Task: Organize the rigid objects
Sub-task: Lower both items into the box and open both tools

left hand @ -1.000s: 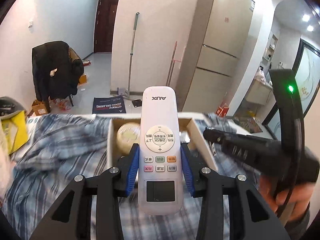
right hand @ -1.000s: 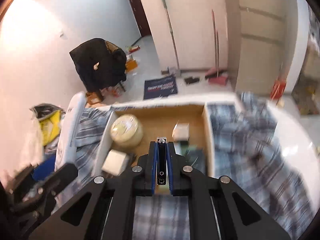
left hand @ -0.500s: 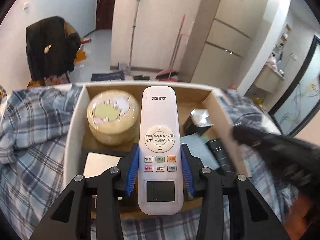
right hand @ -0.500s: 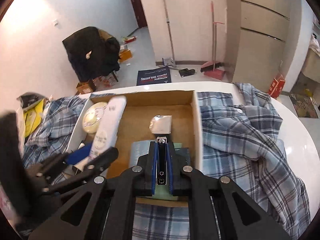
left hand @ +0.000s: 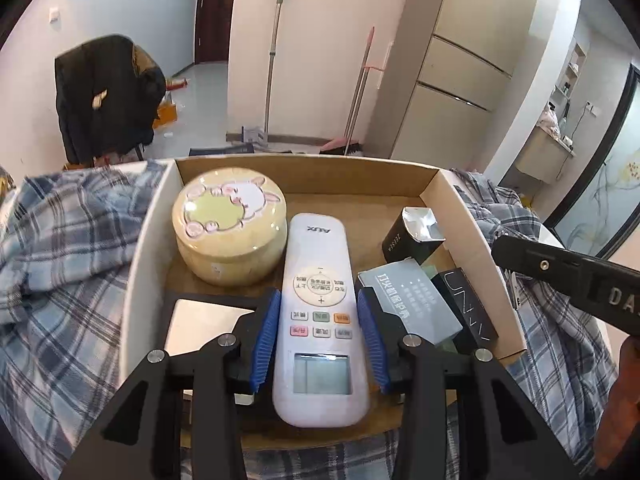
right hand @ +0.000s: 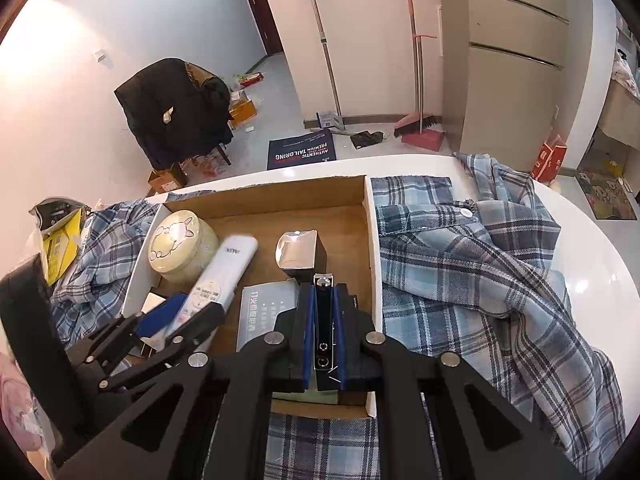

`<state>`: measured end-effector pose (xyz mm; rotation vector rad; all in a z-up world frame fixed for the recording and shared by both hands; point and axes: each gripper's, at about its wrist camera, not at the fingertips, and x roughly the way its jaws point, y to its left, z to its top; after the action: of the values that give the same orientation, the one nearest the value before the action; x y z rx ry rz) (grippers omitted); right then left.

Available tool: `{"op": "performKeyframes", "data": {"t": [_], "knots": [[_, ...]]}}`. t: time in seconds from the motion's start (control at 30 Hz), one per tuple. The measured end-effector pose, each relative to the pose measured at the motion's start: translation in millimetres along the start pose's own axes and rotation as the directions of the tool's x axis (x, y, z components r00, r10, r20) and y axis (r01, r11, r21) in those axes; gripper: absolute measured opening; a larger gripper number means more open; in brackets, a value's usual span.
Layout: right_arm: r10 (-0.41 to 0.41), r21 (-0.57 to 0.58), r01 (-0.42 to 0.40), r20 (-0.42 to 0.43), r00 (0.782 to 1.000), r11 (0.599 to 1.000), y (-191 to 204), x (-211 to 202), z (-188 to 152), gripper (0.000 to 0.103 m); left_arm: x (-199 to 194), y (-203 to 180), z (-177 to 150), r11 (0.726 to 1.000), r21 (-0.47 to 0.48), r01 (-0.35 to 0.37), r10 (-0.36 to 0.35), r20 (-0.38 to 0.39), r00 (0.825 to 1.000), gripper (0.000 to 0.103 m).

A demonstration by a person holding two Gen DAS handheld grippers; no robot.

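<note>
Remote control: smooth white plastic, slight sheen. Round tin: glossy cream lid, printed. Box: matt brown cardboard inside, white outer walls. Small black carton: matt card sides, mirror-like silver foil top. Grey carton: satin card. Nail clipper: polished metal. Shirt: soft woven plaid cloth. Table: glossy white. Gripper pads: ribbed blue rubber-like.

Both cameras ride on hand-held grippers, looking forward and steeply down, close over the box. The left view faces in from the box's near edge; the right view sits at its 3 o'clock side. Both share the tin, remote, broom at 12 o'clock.
</note>
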<state>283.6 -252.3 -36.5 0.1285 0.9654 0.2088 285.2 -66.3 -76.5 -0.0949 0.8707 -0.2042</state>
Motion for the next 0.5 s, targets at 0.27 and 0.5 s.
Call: {"op": "performKeyframes", "data": {"t": [0.27,0.5], "knots": [[-0.01,-0.009,0.01,-0.026,1.0,1.0,-0.2,8.8,-3.0,0.009,-46.1,2.9,0.4,0.999,0.034,0.015,-0.022,0.226,0.974,0.071],[-0.008,-0.017,0.007,-0.062,0.998,1.0,2.5,19.8,-8.6,0.009,-80.0,3.2,0.7,0.998,0.046,0.035,-0.051,0.413,0.909,0.088]]}}
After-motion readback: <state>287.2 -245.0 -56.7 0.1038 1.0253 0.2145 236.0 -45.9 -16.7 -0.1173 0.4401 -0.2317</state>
